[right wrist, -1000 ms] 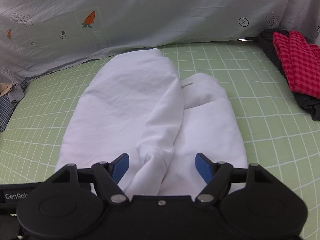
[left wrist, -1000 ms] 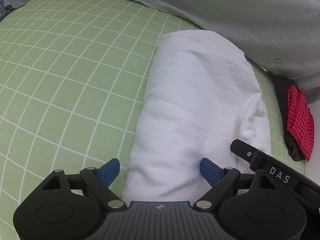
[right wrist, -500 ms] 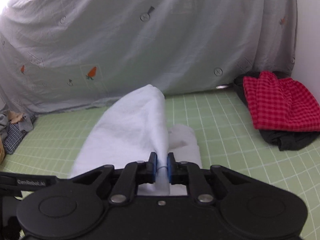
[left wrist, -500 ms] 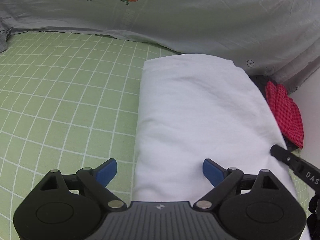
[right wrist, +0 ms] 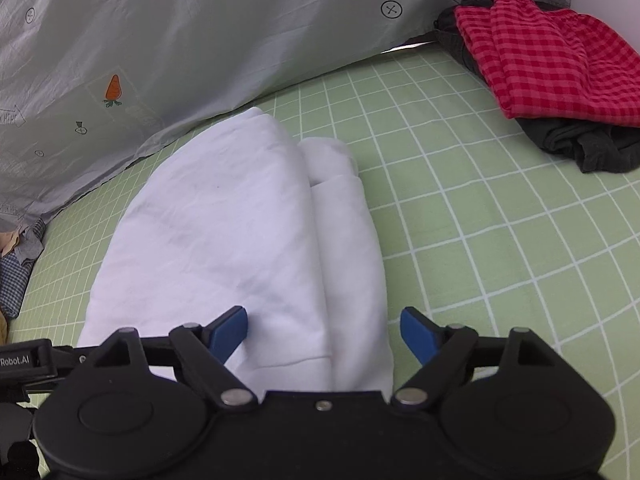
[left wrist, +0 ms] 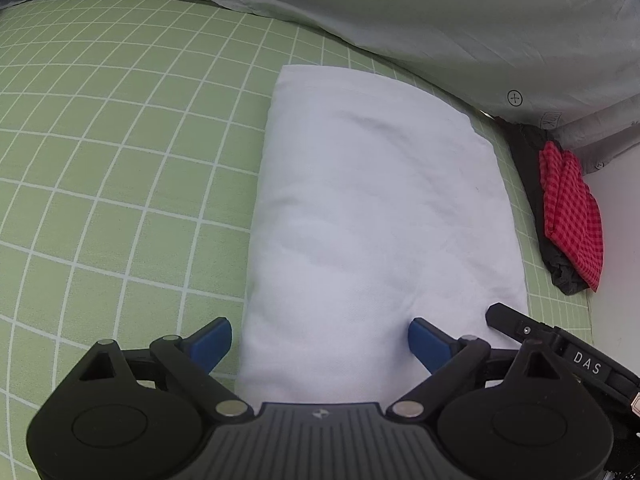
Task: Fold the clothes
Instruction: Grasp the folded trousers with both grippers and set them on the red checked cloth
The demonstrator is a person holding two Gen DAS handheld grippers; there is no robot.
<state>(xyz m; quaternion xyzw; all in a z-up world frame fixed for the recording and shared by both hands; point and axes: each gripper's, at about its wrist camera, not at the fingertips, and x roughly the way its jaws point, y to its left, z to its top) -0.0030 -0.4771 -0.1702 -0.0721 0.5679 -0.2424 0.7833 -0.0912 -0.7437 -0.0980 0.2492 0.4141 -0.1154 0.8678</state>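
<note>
The white garment (left wrist: 372, 216) lies folded into a long strip on the green checked bedsheet (left wrist: 120, 152), its far end close to the grey printed cover (right wrist: 200, 40). From the right wrist view its right edge shows stacked layers that do not line up, a likely place for the fold to slump or spring apart. The right hand-held gripper (right wrist: 323, 330) has just been opening; its jaws stand spread, the near end of the cloth between them but unpinched. The left hand-held gripper (left wrist: 320, 340) is spread too, astride the near left edge. A shallow pinch could catch only the top layer and peel it back. The red checked clothes (right wrist: 548, 64) lie well apart.
</note>
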